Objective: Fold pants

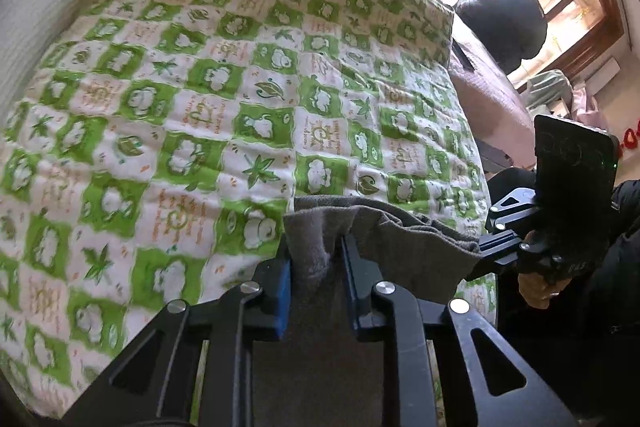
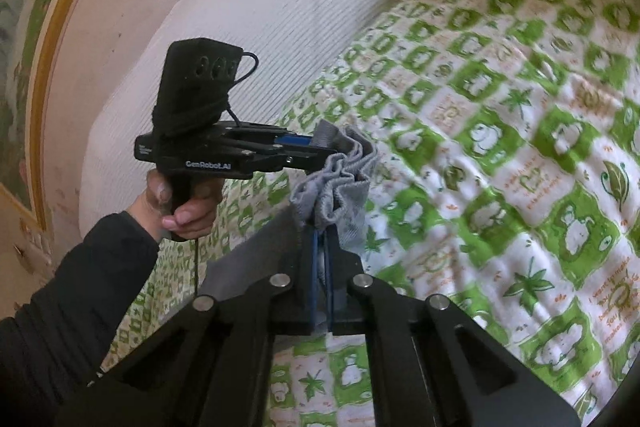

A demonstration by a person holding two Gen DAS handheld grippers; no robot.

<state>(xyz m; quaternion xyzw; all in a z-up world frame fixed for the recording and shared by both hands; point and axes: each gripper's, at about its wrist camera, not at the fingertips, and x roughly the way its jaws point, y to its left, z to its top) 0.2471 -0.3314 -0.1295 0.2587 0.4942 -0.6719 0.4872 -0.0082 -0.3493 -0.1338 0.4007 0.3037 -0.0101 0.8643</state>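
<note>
Grey fabric: the pants hang in the air just over the near edge of the green-and-white quilt, stretched between the two tools; the bulk of the garment drops out of view below the quilt edge.
Left gripper: blue pads stand visibly apart with a thick fold of pants bunched between them; in its own view the cloth fills the gap, so I judge it is clamping the fabric, though loosely.
Right gripper: jaws nearly together, pinching a gathered hem of pants that fans out above the tips.
Spacing: in the right wrist view the left gripper sits just beside the right one's tips, above the quilt's near edge, so the held edge between them is short and slack.
Risk, slip: the left pads hold a soft wad and not a flat layer; a pull away from the quilt could drag the cloth out.
Risk, uneven hold: the right pinch takes several ruffled layers; some may be caught only at the margin and could fall free, leaving a crooked edge.
Risk, bad fold: with the grips so close, laying the pants on the quilt would likely leave them bunched, unless the hands spread first.
Risk, snag: the quilt surface is puckered, so hanging fabric dragged across it may catch and roll under.
Risk, blur: the quilt looks smeared in the right wrist view, hinting at quick motion, which adds to the chance of a slip.
Unknown: which part of the pants each tool holds cannot be told.
</note>
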